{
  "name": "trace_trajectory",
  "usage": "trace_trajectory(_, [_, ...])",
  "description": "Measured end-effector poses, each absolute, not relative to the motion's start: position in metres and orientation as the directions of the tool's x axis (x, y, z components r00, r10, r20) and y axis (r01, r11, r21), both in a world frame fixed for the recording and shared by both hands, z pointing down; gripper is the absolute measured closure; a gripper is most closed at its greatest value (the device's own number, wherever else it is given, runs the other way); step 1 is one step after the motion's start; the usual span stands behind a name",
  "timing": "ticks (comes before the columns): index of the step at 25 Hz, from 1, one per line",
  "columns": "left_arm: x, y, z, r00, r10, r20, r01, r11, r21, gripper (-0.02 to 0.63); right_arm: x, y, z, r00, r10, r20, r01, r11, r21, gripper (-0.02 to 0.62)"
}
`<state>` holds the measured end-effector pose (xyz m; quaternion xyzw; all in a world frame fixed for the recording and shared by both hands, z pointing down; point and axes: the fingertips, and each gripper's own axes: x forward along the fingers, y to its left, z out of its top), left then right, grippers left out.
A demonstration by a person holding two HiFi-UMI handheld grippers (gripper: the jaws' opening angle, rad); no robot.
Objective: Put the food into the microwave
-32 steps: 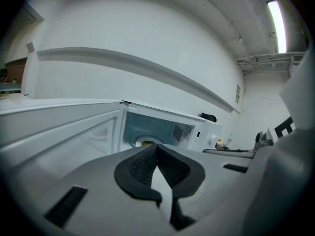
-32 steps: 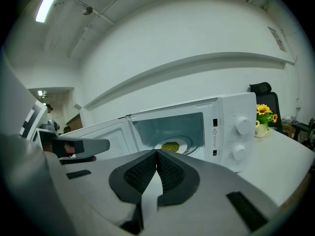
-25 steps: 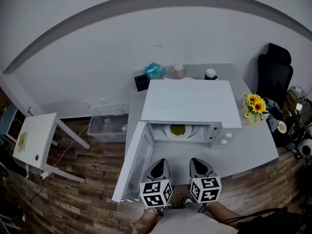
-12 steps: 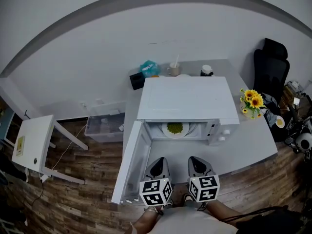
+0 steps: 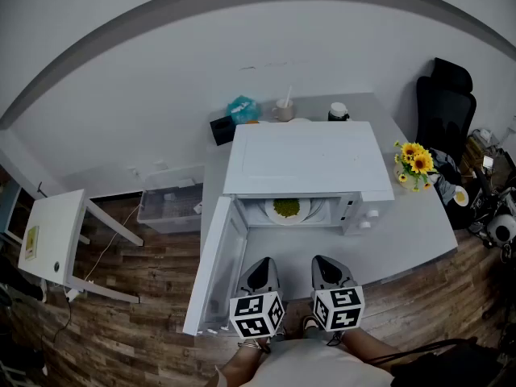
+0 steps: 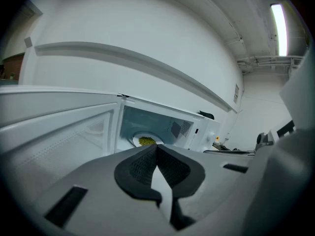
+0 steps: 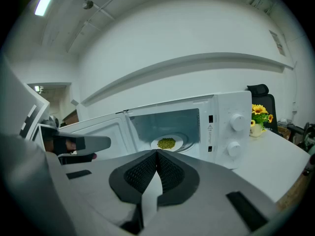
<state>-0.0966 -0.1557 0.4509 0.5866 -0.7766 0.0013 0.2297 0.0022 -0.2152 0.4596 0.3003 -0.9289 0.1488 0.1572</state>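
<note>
While food [image 5: 287, 208] lies inside microwave [image 5: 302, 160], left tongs [image 5: 264, 264] and right tongs [image 5: 323, 261] closed outside.

Looked like an office: black swivel chair [image 5: 445, 107] beside a grey desk [image 5: 411, 232] bearing a microwave [image 5: 302, 164], strip light [image 6: 278, 21] overhead, bare white walls [image 5: 161, 95].

No legible print; microwave [image 7: 230, 113] panel markings too small

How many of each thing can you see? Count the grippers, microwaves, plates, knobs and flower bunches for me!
Grippers: 2, the left gripper and the right gripper
Microwave: 1
Plate with green food: 1
Knobs: 2
Sunflower bunch: 1
Total: 7
</note>
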Motion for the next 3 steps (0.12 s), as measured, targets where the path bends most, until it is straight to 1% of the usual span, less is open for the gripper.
trace_trajectory(3, [-0.0986, -0.1592, 0.4496, -0.205, -0.913, 0.352, -0.914, 0.308, 0.266, 0.603, 0.0029, -0.2192, 0.4599, -0.767, -0.522, 0.374, -0.614, 0.767, -0.188, 0.580])
